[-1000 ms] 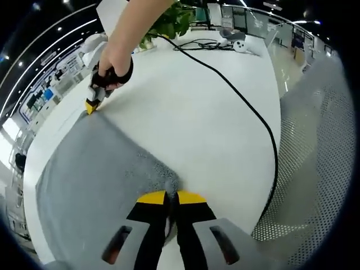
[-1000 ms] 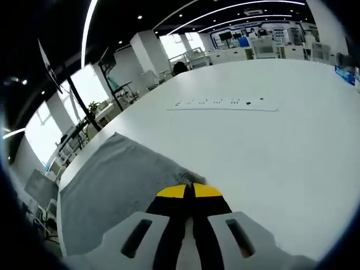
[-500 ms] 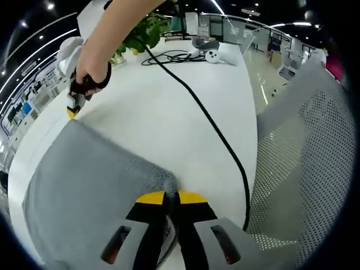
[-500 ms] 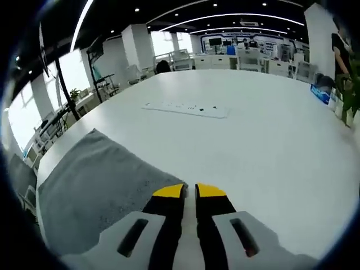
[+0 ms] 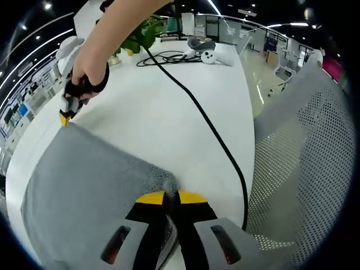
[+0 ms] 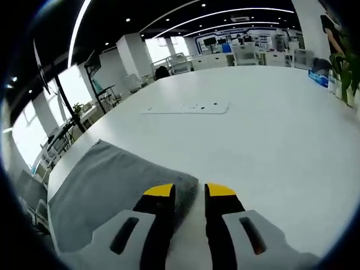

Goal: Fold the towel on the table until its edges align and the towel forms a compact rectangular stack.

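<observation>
A grey towel [image 5: 84, 185] lies flat on the white table [image 5: 169, 107]. My left gripper [image 5: 171, 196] is shut on the towel's near corner, and the cloth puckers at its yellow tips. In the left gripper view, a hand holds my right gripper [image 5: 63, 118] at the towel's far corner, upper left. In the right gripper view, that gripper [image 6: 189, 192] stands open. The corner of the towel [image 6: 107, 185] lies on the table [image 6: 270, 140] between its spread jaws, and I cannot tell if they touch it.
A black cable [image 5: 208, 121] runs across the table from the far end to the near right edge. A grey mesh chair [image 5: 304, 152] stands to the right. A plant [image 5: 140, 34] and a white device [image 5: 209, 55] sit at the far end. A white strip [image 6: 185, 108] lies beyond the towel.
My right gripper has opened and let go of its towel corner, which now lies flat. The left gripper stays shut on its corner.
</observation>
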Demonstrator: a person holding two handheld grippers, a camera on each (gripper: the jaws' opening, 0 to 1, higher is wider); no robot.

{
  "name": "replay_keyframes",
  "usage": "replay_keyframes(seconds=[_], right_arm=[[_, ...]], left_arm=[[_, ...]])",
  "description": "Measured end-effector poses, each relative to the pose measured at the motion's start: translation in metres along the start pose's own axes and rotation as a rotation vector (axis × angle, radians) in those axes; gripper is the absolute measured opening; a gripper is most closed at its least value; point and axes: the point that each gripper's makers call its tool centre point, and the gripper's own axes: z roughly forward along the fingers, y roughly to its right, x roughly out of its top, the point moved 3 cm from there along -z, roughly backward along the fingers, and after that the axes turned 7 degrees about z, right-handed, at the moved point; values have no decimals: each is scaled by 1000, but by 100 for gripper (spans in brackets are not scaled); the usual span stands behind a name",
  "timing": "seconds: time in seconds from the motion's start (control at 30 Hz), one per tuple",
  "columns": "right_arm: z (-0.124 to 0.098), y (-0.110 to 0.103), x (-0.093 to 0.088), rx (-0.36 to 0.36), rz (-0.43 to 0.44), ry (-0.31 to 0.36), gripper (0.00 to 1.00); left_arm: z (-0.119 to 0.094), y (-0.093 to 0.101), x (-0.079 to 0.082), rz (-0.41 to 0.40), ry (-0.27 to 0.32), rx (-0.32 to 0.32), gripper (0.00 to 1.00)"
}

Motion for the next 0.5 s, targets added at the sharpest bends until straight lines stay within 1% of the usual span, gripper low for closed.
replay_keyframes(seconds=[0.07,0.13,0.2,0.33,0.5], right_arm=[[1,1,-2,-5,16,-4,16],[2,1,-5,-3,33,-15,10],[1,2,-6,-14,52,-16,8],[2,8,-5,-21,47,-24,4],[-3,18,-6,-44,34,-26,2]], left_arm=[[0,0,0,7,4,-2,6],[0,1,0,17,14,-5,6],[0,3,2,12,27,-12,6],[2,4,5,21,36,-22,6],[8,8,13,40,57,-48,6]])
